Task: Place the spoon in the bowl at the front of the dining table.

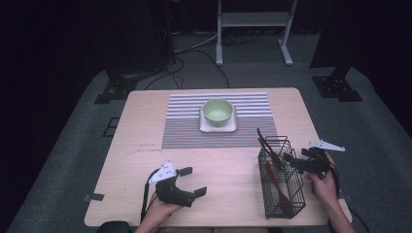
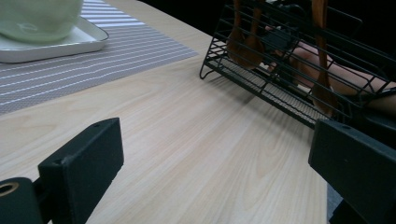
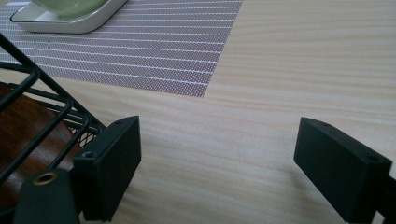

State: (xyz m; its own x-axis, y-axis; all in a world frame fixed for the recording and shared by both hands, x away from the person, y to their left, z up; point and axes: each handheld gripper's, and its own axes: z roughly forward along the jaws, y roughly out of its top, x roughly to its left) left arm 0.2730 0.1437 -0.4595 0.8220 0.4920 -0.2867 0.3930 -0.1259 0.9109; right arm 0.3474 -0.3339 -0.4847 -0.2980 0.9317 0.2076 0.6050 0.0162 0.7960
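Your left gripper (image 1: 193, 180) sits low over the near left part of the wooden table (image 1: 145, 126), its jaws spread wide with nothing between them — in the left gripper view they frame bare wood and point toward the black wire basket (image 2: 289, 60). That basket (image 1: 282, 179) stands near the table's front right corner, and it holds wooden utensils (image 1: 274, 165), dark brown, leaning up against the wires; how many there are you cannot tell for sure. Your right gripper (image 1: 294, 160) is just beside the basket's right side, at about rim height, with your right hand (image 1: 324, 183) behind it. Its jaws are also spread apart and pinch nothing — in the right gripper view one jaw lies close against the basket's wire (image 3: 42, 116), while the other hangs over open table. Farther back, a striped placemat (image 1: 184, 126) lies across the middle, and on it a white square plate (image 1: 204, 127) carries a pale green bowl (image 1: 217, 111), well apart from both grippers.
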